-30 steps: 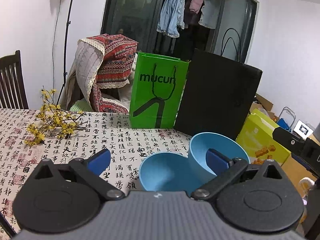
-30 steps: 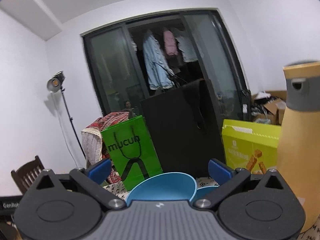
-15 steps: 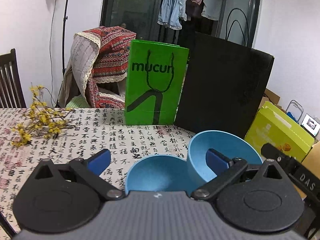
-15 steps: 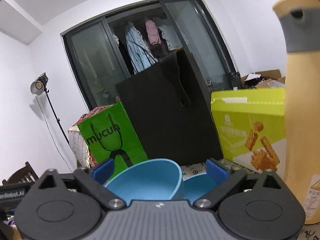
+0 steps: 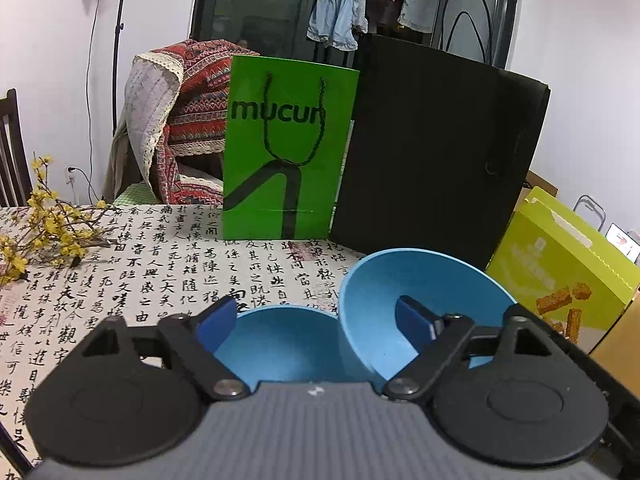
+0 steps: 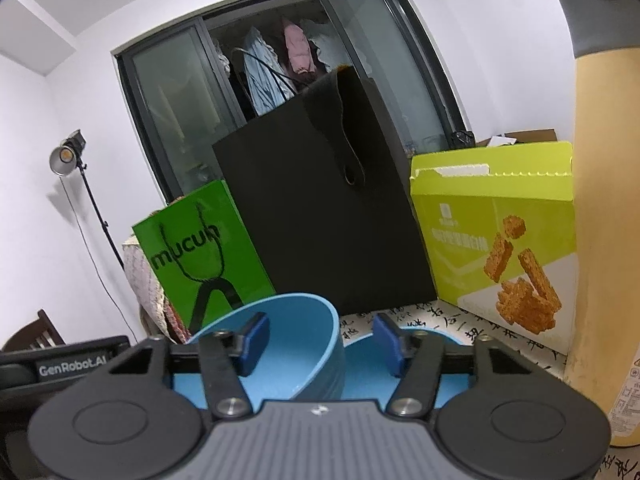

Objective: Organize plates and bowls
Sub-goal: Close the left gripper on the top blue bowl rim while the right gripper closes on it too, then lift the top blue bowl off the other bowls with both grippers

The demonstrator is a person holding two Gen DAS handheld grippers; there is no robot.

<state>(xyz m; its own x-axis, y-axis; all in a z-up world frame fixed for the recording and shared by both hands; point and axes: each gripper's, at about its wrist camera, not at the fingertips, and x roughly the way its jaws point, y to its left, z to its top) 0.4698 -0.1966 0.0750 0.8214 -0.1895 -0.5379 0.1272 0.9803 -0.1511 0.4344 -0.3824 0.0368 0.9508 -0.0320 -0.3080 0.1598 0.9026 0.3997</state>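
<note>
Both claws were closing: the right claw (image 6: 316, 344) around the tilted bowl's (image 6: 288, 344) rim, the left claw (image 5: 316, 320) astride the flat bowl (image 5: 280, 344). Each had dropped nearer over the last second, so lifts looked imminent; contact seemed not yet made. Smooth, matte blue, round bowls sat touching on the patterned surface (image 5: 160, 264).

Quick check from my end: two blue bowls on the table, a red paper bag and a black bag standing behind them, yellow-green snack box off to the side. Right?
Not quite. The paper bag is green, not red; the left wrist view shows it clearly. The rest holds: two blue bowls on the table, the black bag standing beside the green one behind them, and the yellow-green snack box off to the side.
</note>
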